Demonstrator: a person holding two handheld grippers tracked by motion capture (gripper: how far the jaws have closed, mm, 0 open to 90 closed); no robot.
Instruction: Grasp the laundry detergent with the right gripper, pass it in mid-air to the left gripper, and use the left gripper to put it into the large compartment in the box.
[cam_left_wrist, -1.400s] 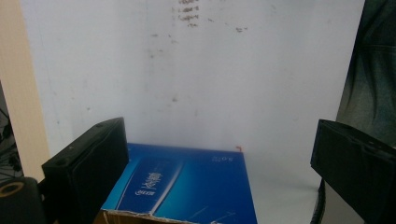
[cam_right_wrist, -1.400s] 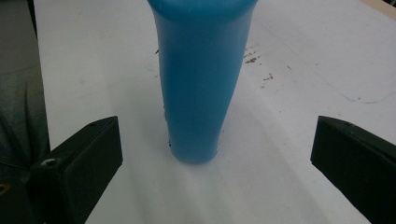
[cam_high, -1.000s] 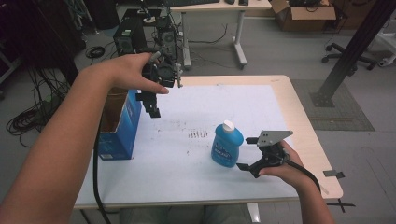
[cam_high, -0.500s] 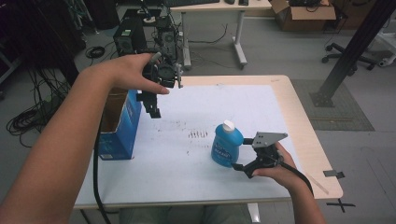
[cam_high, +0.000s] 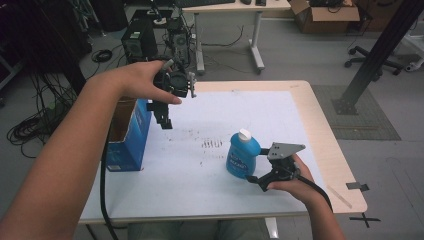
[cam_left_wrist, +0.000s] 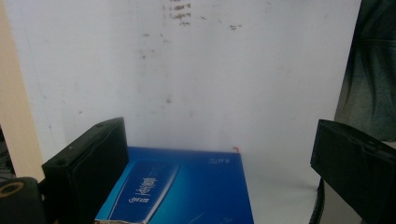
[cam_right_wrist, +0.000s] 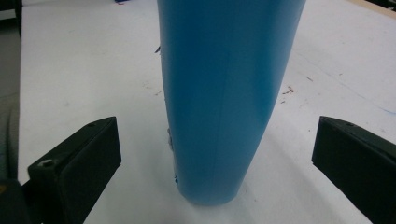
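I bring the right gripper (cam_high: 256, 181) low to the bottle (cam_high: 243, 155), which stands upright mid-bench, w/ jaws wide to take its body. Left gripper (cam_high: 164, 120) hangs over the box (cam_high: 127, 145), jaws wide too, prob. waiting.

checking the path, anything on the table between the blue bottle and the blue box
No object: in the high view only bare white mat with dark smudges lies between the blue bottle and the blue box.

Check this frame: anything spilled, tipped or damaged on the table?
Nothing tipped or spilled. The blue bottle stands upright, capped, between the open jaws of the right hand-held gripper. The only oddity is dark smudges on the white table cover, which look like old stains.
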